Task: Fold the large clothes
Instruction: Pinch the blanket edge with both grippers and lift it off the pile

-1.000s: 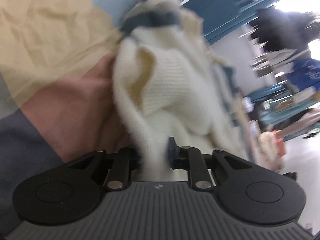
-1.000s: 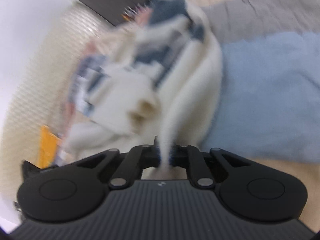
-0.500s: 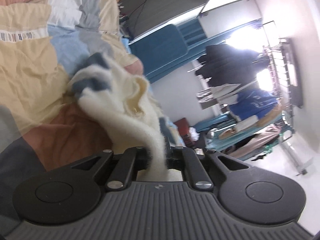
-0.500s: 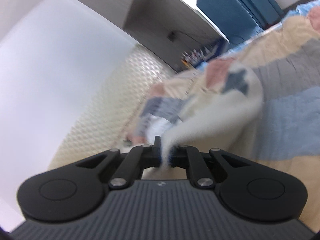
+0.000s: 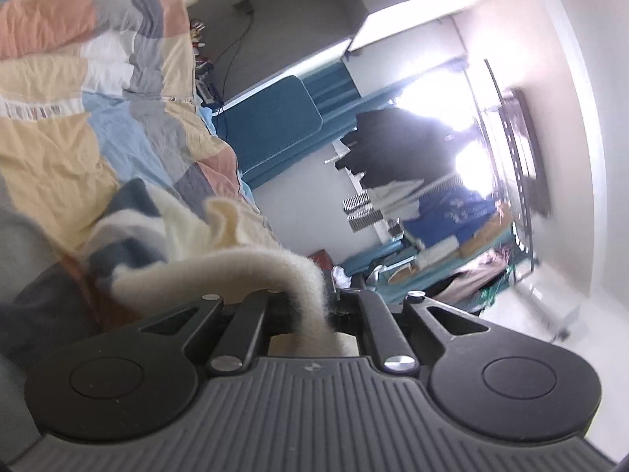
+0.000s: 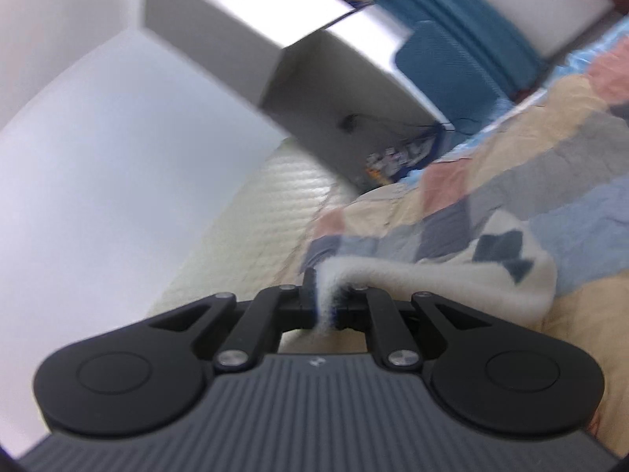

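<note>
Both clenched on the sweater [image 5: 236, 271]: left gripper [image 5: 310, 314] and right gripper [image 6: 324, 306] pinching its cream edge, body draped over quilt [image 5: 51, 149].

One fuzzy cream knit sweater [image 5: 251, 271] with dark blue and grey blocks. It is bunched and lifted, its fabric stretched taut between two pinched edges, the remainder [image 6: 464, 275] draped above a patchwork bed quilt [image 5: 59, 157].
</note>
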Tool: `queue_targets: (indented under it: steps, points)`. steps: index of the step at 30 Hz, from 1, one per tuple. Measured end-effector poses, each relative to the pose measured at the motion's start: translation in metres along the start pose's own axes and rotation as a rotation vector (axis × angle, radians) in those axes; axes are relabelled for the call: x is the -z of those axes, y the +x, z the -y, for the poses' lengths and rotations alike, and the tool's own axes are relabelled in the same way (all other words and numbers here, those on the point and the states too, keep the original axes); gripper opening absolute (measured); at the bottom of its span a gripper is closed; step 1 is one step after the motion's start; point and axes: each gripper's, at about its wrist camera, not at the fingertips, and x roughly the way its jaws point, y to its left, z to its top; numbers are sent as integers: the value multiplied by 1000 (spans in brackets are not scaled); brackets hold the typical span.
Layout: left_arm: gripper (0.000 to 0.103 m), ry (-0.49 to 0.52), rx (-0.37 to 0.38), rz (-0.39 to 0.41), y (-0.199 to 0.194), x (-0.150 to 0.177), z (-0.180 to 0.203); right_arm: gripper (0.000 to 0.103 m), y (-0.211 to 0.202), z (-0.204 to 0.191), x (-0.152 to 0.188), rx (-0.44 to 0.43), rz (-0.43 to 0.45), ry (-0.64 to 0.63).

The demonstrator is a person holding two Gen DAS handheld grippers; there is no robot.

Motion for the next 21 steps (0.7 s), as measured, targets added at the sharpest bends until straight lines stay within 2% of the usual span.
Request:
queue_targets:
  steps: [4,9,12,16,21]
  points:
    - [7,11,-36,22,62,-30,-9,9,43,30,-21,144,89,180]
    - [7,44,-156,8,148,-63,-26,10,106,67,-37,324,169,344]
    - [7,42,-194,-3,190,-80,-48,10,135,76,-40,445,189,299]
    - [8,52,-262,-42,237,-93,-84,10,173,103,-39,505,204,331]
    - [8,73,-290,-93,279,-95,-133,10,208,161,-26,581,197,400]
